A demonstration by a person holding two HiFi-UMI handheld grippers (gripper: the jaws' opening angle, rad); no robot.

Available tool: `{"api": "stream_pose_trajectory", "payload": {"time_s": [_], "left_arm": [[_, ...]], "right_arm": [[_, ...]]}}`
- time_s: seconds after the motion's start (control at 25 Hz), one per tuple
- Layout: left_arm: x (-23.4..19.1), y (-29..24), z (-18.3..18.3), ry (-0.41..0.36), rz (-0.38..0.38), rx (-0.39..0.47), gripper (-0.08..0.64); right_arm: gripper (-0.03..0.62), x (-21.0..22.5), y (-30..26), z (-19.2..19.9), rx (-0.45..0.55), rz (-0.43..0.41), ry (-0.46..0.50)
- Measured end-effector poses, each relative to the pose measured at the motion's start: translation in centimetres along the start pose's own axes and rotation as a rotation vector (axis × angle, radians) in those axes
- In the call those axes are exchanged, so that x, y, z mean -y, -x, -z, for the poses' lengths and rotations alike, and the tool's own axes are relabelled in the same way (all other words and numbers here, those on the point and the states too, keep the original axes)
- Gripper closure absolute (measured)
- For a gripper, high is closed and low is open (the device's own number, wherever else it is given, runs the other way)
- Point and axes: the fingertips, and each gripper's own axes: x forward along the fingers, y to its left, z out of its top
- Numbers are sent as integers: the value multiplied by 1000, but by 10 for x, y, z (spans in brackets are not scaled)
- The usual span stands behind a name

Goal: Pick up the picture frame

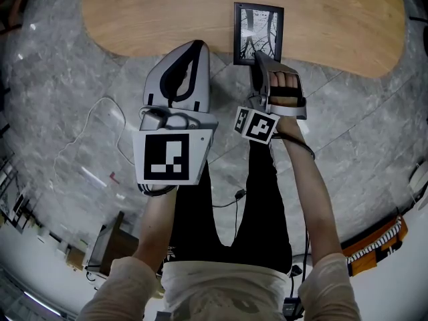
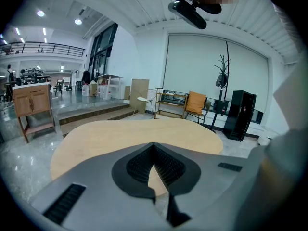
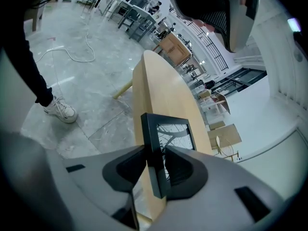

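Observation:
The picture frame is black with a tree print and lies near the front edge of the pale wooden table. My right gripper reaches over that edge and is shut on the frame's near border. In the right gripper view the frame runs edge-on between the two pads, which press its dark rim from both sides, with the table stretching away behind. My left gripper hovers to the left of the frame, at the table's edge, holding nothing. Its jaws meet at the tips.
A white cable loops over the grey marble floor at the left. The person's black trousers stand below the grippers, and a white shoe shows beside the table. A wooden cabinet, an orange chair and a black box stand beyond the table.

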Motion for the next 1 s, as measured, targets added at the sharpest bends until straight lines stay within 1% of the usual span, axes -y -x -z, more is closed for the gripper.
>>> {"api": "stream_pose_trajectory", "payload": {"time_s": [0.12,0.2,0.36,0.48,0.6,0.72,0.88,1.0], "left_arm": [[-1,2,-1,1,-3,2,551],[-2,5,-1,-2,-4,5,551],[-3,9,-8,-7,-7,12,551],[-5,13,-24,-9,-10,37,551],[-4,20,-48,-10,-11,70,551],[0,33,-82,-17,-13,105,551],[-5,53,-133,-48,-38,159,551],[-12,73,-167,-37,-60,179,551]], "right_arm": [[476,2,2,-2,1,18,7],[483,7,5,-5,5,27,-7],[492,27,9,-12,-3,38,-71],[498,54,10,-17,-18,57,-134],[510,90,18,-19,-29,97,-182],[515,136,34,-19,-37,136,-234],[515,214,59,-32,-9,239,-267],[515,271,91,-52,31,308,-300]]}}
